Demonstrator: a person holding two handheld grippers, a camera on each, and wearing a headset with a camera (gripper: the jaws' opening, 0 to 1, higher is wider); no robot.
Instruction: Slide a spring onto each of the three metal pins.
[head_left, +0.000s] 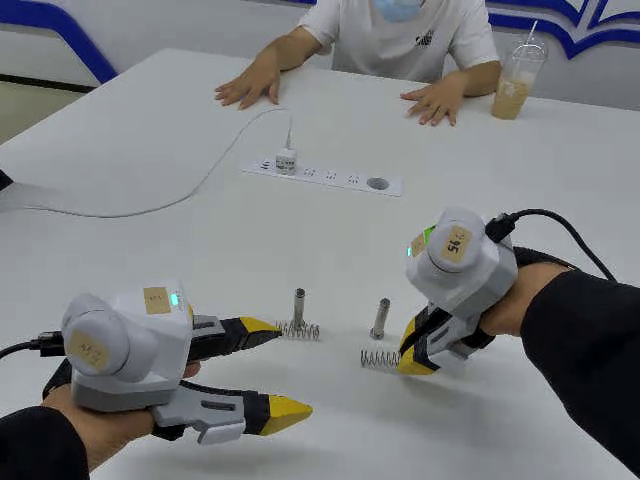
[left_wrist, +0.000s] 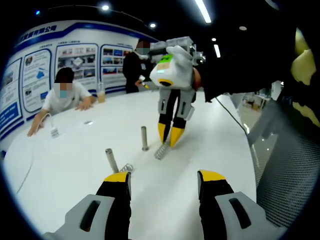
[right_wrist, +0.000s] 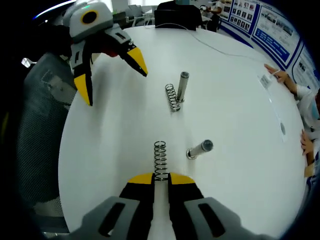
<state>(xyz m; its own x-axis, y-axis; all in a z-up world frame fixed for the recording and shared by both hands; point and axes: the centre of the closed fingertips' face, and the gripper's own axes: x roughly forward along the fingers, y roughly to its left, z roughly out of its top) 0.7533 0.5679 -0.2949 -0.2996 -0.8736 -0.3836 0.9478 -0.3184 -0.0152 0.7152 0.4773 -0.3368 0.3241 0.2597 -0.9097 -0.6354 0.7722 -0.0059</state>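
Head view: we saw a white counter (head_left: 120, 130) carrying a power strip (head_left: 325, 177), a cable (head_left: 205, 180) and a cup (head_left: 517, 80), with a person (head_left: 400, 30) seated across, hands flat, and a blue-trimmed wall (head_left: 150, 25) behind. Right gripper (head_left: 405, 365) was pinching the end of a spring (head_left: 378, 358) that lay on the counter by an upright pin (head_left: 380, 318). Left gripper (head_left: 290, 367) was spread, near a second spring (head_left: 298, 329) lying just beside another pin (head_left: 298, 306).

Tan sticker (head_left: 456, 243) on the right gripper (head_left: 410, 365): tilted digits, possibly "45".
Second sticker (head_left: 88, 350) on the left gripper (head_left: 294, 368): marks too blurred to read.
Wall boards (left_wrist: 75, 62): blue header line in Chinese characters, illegible.
Shirt logo (head_left: 426, 39): unreadable.
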